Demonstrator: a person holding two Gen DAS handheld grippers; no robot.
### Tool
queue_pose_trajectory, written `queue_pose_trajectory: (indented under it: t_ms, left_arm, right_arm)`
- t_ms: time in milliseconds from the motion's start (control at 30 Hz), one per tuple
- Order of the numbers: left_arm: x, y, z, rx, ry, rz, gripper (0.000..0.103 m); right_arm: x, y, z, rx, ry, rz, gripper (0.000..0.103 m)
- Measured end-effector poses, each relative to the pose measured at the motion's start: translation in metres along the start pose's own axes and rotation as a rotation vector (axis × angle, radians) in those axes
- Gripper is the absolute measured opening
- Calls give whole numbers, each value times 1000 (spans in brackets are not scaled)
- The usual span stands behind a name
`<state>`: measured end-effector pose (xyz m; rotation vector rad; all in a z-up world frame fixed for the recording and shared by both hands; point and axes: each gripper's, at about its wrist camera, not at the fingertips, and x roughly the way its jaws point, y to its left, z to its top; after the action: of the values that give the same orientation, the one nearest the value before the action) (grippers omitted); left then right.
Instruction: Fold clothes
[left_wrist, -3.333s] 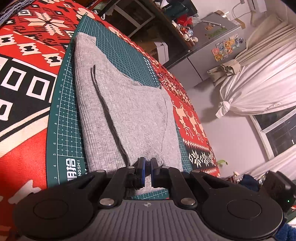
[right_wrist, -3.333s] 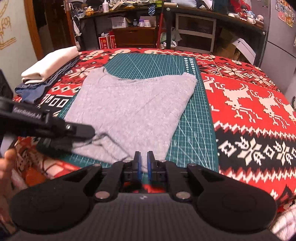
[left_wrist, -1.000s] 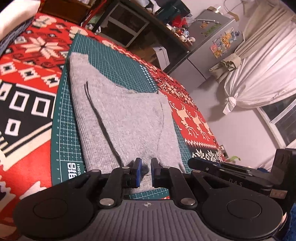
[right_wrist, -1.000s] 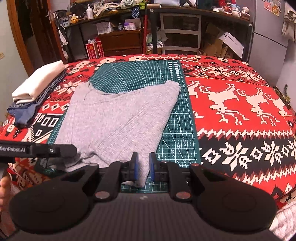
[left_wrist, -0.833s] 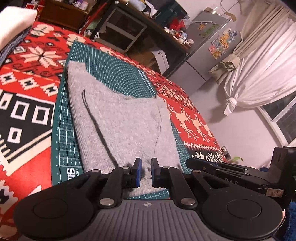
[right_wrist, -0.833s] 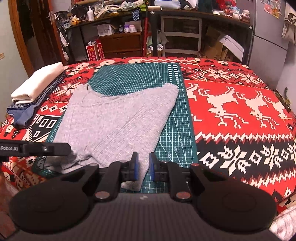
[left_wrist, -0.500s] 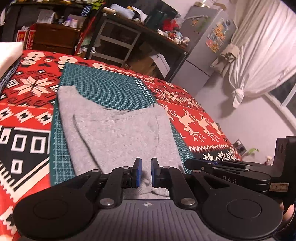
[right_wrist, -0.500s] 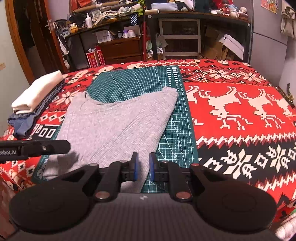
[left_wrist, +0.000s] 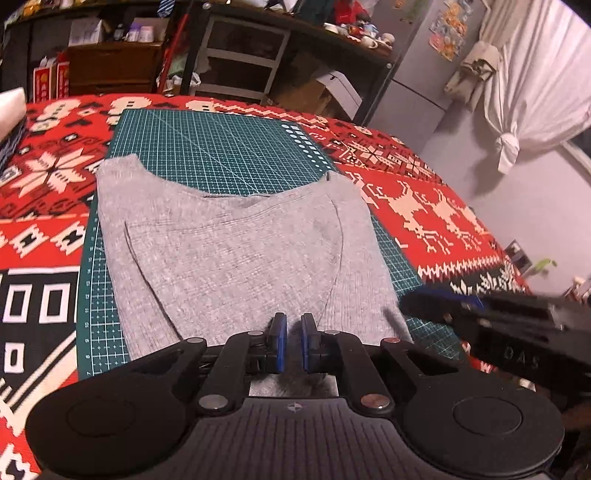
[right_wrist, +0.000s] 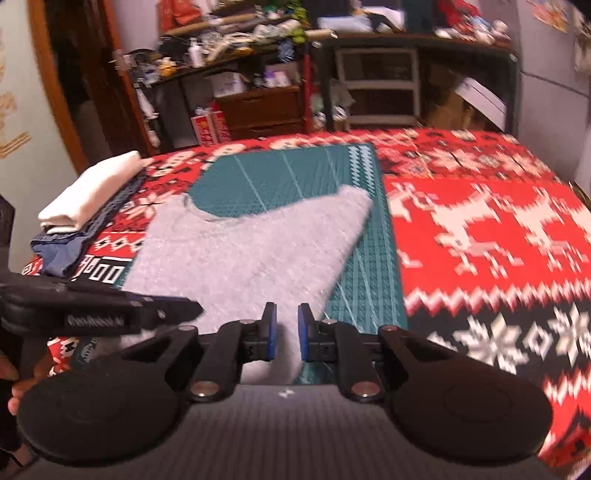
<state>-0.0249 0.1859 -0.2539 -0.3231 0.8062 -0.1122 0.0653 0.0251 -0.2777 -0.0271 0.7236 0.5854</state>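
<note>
Both grippers have swung square to the grey garment (left_wrist: 236, 251); left gripper (left_wrist: 293, 343) and right gripper (right_wrist: 283, 332), jaws slightly apart and empty, must next pinch the hem just ahead.

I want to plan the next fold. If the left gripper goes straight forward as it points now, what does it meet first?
Most likely the grey sweater: the left gripper, slightly open, points over its near hem. Height above the cloth is unclear.

Grey garment (right_wrist: 251, 258) on green mat (right_wrist: 288, 177)
</note>
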Motion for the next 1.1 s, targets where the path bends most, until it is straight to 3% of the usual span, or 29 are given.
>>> queue_pose_trajectory:
  t_ms: [233,733,967,1100]
  left_arm:
    - [0,1,0,-7,1,0,9]
    - [0,5,-1,-40,-1,-17,9]
    - [-12,14,20,-113,-36,-49,8]
    - [-4,25,40,-103,-47,15,8]
  right_arm:
    - [40,16,21,-93,12,74,0]
    - [72,-21,40,17,8,34,0]
    - [72,-6,51,-55,22,77,0]
    - [85,-2,54,-56,60,61,0]
